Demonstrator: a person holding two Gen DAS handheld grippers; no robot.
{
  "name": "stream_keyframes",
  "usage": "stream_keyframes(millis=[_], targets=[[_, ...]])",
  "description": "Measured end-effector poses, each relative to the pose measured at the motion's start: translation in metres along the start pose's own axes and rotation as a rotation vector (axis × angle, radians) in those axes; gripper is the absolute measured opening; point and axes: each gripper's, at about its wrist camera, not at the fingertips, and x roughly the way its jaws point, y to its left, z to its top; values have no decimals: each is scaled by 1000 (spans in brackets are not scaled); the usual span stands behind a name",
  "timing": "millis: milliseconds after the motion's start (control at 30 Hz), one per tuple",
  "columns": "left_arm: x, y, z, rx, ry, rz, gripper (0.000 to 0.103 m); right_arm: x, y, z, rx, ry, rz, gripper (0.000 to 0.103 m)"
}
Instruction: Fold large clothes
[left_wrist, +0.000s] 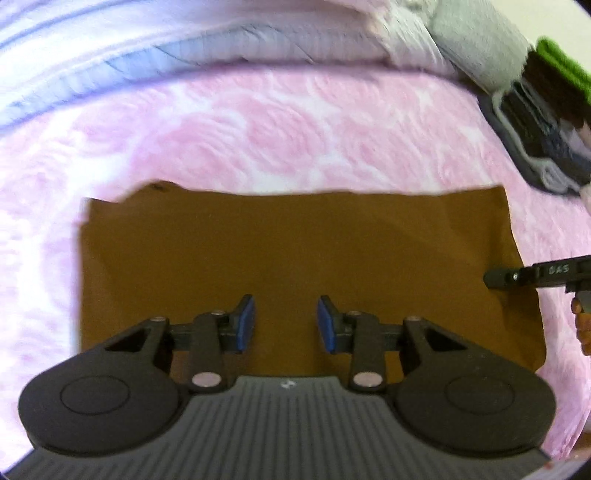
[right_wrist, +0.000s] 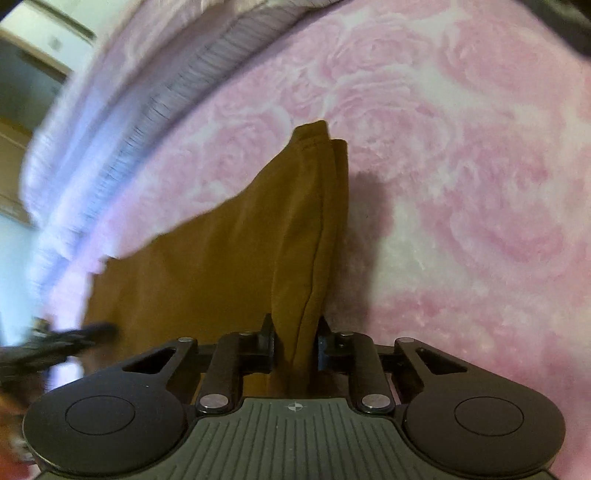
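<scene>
1. Right gripper is clamped on the bunched edge of the brown garment
2. Left gripper hovers spread, empty, above the garment lying on the pink floral bedspread
3. Risk: one-sided pulling could drag layers askew

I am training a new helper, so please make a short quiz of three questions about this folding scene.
1. True or false: the left gripper holds the brown cloth.
2. What does the right gripper pinch? A) the pink bedcover B) an edge of the brown cloth C) nothing
3. Fill in: a pile of folded clothes lies on the pink ___, at the far right in the left wrist view.

Key:
1. False. Its jaws stand open above the cloth.
2. B. Folded layers of cloth run between the closed jaws.
3. bedcover
</scene>
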Motion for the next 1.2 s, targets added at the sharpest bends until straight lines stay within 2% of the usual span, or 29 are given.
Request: stream_keyframes(millis=[100,200,267,367,500,633,733,800,833,867,933,1000,1033,1067,1133,1200], targets=[[-26,32,-8,-42,-24,68,31,-1,45,6,-32,36,-222,15],[-47,78,-22,-123,-28,150,31,-1,97,2,-146,20,-420,14],[-59,113,-35,-197,-20,184,30,-5,133,-3,-198,-12,-477,14],[-72,155,-56,-274,-2,207,30,-11,193,-10,-234,-49,-505,14],[-81,192,-84,-342,27,196,30,3,287,-24,-330,-102,-495,14],[-83,213,-106,-395,49,159,30,56,363,-54,-457,-108,-479,14],[-82,228,-115,-433,57,140,30,118,386,-92,-582,-61,-502,16],[-82,235,-119,-456,55,118,30,152,383,-114,-643,-19,-522,22],[-83,236,-119,-453,52,105,30,161,381,-122,-692,-38,-544,27],[-84,236,-119,-445,47,98,30,160,382,-127,-724,-62,-553,29],[-85,235,-116,-451,39,69,30,149,382,-127,-734,-53,-506,32],[-89,233,-110,-490,22,15,30,124,378,-124,-703,-41,-391,44],[-91,231,-104,-509,7,-19,30,108,376,-121,-681,-43,-340,56],[-93,228,-99,-524,-5,-51,30,92,373,-119,-664,-50,-291,61],[-95,218,-86,-549,-32,-140,30,63,360,-113,-622,-57,-202,61],[-89,205,-70,-558,-36,-245,30,45,343,-104,-570,-77,-209,61]])
